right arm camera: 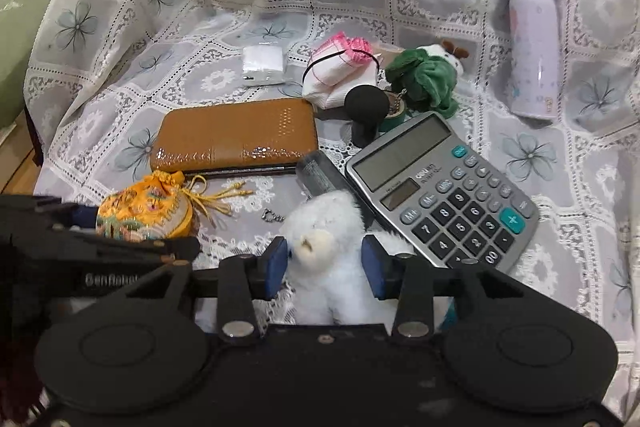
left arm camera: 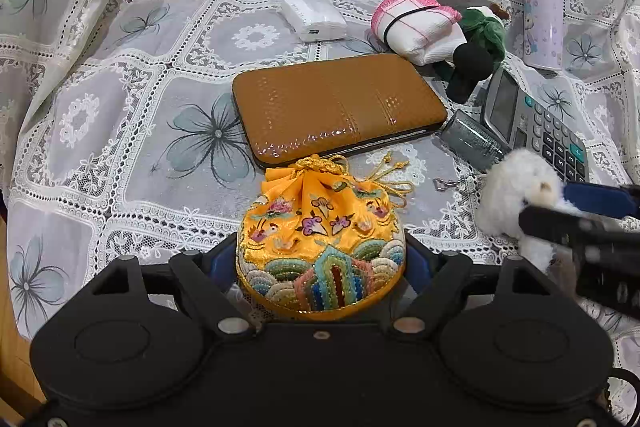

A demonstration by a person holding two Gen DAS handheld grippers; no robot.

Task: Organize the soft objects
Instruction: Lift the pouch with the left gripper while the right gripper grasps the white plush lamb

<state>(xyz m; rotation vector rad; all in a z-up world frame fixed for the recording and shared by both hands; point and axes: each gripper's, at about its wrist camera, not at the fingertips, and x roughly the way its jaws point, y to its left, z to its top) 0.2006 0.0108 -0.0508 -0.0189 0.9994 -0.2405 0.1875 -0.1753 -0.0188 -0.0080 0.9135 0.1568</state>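
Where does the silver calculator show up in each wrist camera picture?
Left wrist: calculator at the right edge, mid-height, partly behind the white plush toy.
Right wrist: calculator right of centre, fully visible, just beyond the toy.
Shared landmark: the brown wallet lies to its left in both.

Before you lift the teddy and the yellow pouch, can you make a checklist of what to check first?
1. Right gripper shut on teddy: ok.
2. Left gripper squeezing pouch: cannot tell; its sides fill the gap.
3. Teddy clear of calculator: not ok, it lies against the edge.
4. Pouch clear of wallet: not ok, its top is right at the wallet's edge.
5. Pouch cord free: ok, it lies loose on the cloth.
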